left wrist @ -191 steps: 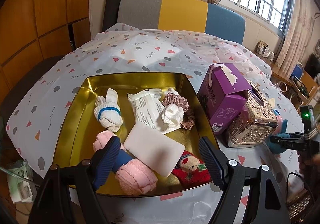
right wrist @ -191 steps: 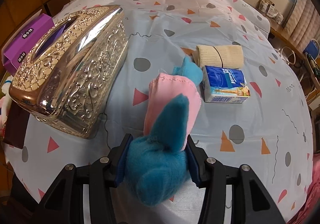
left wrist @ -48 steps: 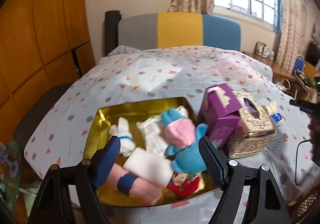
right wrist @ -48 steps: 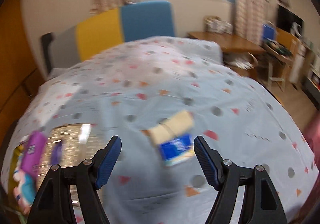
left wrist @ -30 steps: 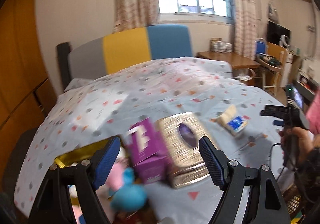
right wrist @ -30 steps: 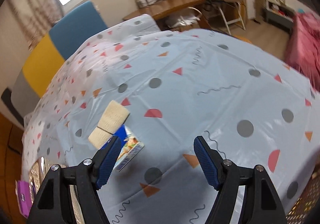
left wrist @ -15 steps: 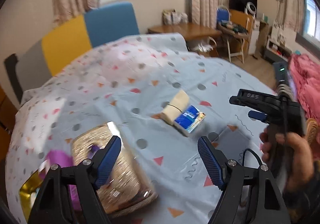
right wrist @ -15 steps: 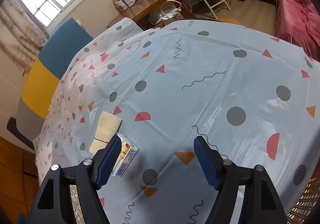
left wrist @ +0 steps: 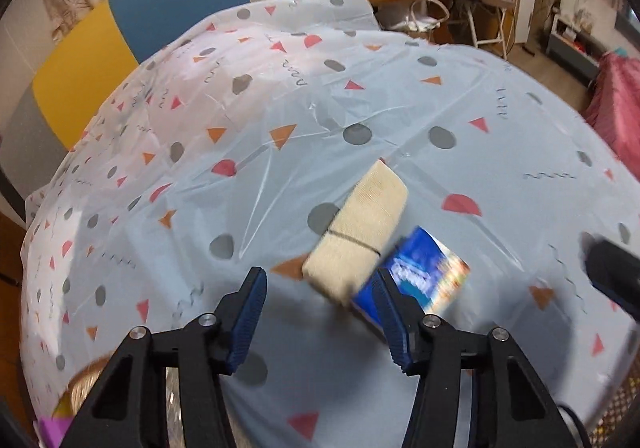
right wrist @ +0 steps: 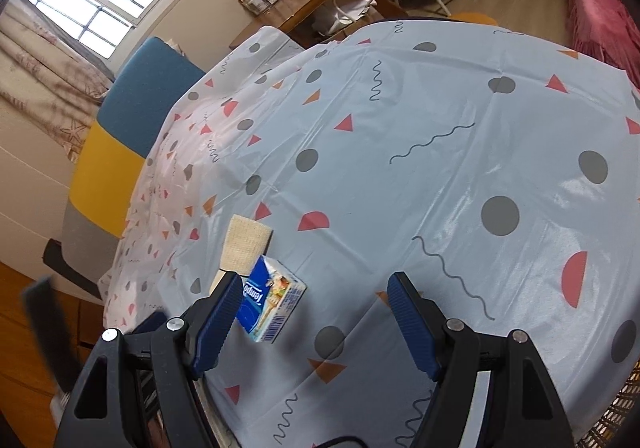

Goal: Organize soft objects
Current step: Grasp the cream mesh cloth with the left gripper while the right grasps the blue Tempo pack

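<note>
A beige rolled bandage point(left wrist: 358, 232) with a dark band lies on the patterned tablecloth point(left wrist: 280, 120), beside a blue tissue pack point(left wrist: 416, 272). My left gripper point(left wrist: 322, 314) hovers just short of the roll's near end. Its jaws are closing, with only bare cloth between them. In the right wrist view the bandage point(right wrist: 245, 244) and tissue pack point(right wrist: 270, 302) lie at the lower left. My right gripper point(right wrist: 316, 320) stands open over bare cloth to their right, its left finger point(right wrist: 218, 314) close to the pack.
A gold tissue box point(left wrist: 80, 394) and a purple box corner point(left wrist: 52, 426) peek in at the lower left of the left wrist view. A blue and yellow chair back point(left wrist: 132, 24) stands behind the table. The other gripper's dark tip point(left wrist: 612, 272) shows at the right edge.
The left gripper swung right from the gold tin, dropped toward the bandage and tissue pack, and its jaws narrowed. The right gripper stayed over the cloth, rolling slightly.
</note>
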The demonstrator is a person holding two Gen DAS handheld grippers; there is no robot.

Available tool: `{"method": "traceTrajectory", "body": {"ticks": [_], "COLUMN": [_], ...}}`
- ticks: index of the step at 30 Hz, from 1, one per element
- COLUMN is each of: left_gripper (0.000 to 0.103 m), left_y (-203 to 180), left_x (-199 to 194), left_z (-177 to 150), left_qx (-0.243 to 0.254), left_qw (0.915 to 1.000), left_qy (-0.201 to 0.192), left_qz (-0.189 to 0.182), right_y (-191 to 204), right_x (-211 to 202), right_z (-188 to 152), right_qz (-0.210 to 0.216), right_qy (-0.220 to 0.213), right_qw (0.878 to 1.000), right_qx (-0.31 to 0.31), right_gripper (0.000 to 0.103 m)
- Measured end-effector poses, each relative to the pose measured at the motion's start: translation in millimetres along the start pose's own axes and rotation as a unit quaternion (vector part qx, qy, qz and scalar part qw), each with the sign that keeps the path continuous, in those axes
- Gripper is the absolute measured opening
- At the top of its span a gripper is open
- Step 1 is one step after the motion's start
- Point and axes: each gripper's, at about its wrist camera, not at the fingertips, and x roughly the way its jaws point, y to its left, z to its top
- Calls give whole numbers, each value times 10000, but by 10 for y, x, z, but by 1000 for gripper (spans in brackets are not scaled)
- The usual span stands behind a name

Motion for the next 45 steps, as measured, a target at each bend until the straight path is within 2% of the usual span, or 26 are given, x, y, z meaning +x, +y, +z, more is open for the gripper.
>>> {"method": "traceTrajectory", "body": {"ticks": [5, 10, 12, 13, 14, 15, 16, 22, 26, 30, 33, 37, 42, 45], "left_gripper": [56, 61, 62, 59, 49, 44, 39, 31, 30, 30, 30, 30, 30, 30], "left_y": [-111, -215, -251, -250, -226, -193, -175, -41, 110, 267, 383, 517, 677, 790], "left_x": [380, 606, 683, 700, 701, 706, 701, 589, 464, 213, 5, -216, -413, -536], "left_z": [183, 234, 246, 247, 255, 259, 253, 80, -7, -30, 6, 53, 47, 19], "left_qx": [392, 526, 542, 492, 377, 227, 152, -125, -505, -723, -892, -1015, -1239, -1427], "left_qw": [9989, 9973, 9969, 9970, 9971, 9960, 9955, 9953, 9942, 9941, 9932, 9922, 9888, 9859], "left_qy": [238, 434, 512, 502, 486, 547, 578, 674, 690, 515, 339, 78, -95, -229], "left_qz": [33, -263, -270, -312, -441, -662, -734, -690, -645, -618, -667, -715, -823, -848], "right_y": [42, 45, 30, 25, 21, 18, 11, -8, 5, 84, 76, 97, 288, 363], "right_x": [25, 52, 67, 74, 78, 81, 83, 134, 289, 446, 538, 712, 890, 946], "right_z": [-16, -23, -20, -20, -18, -18, -18, -20, -59, -140, -189, -255, -266, -209], "right_qz": [130, 175, 180, 180, 171, 157, 150, 55, 14, -100, -96, 132, -175, -348], "right_qy": [97, 169, 198, 209, 209, 211, 213, 274, 655, 1032, 1223, 1594, 1611, 1423], "right_qw": [9999, 9997, 9996, 9996, 9996, 9997, 9997, 9996, 9978, 9943, 9922, 9871, 9863, 9884], "right_qx": [-50, -43, -4, 16, 19, 19, 35, 37, -18, -266, -207, 1, -302, -402], "right_gripper": [76, 76, 76, 76, 76, 76, 76, 76, 76, 76, 76, 76, 77, 77]}}
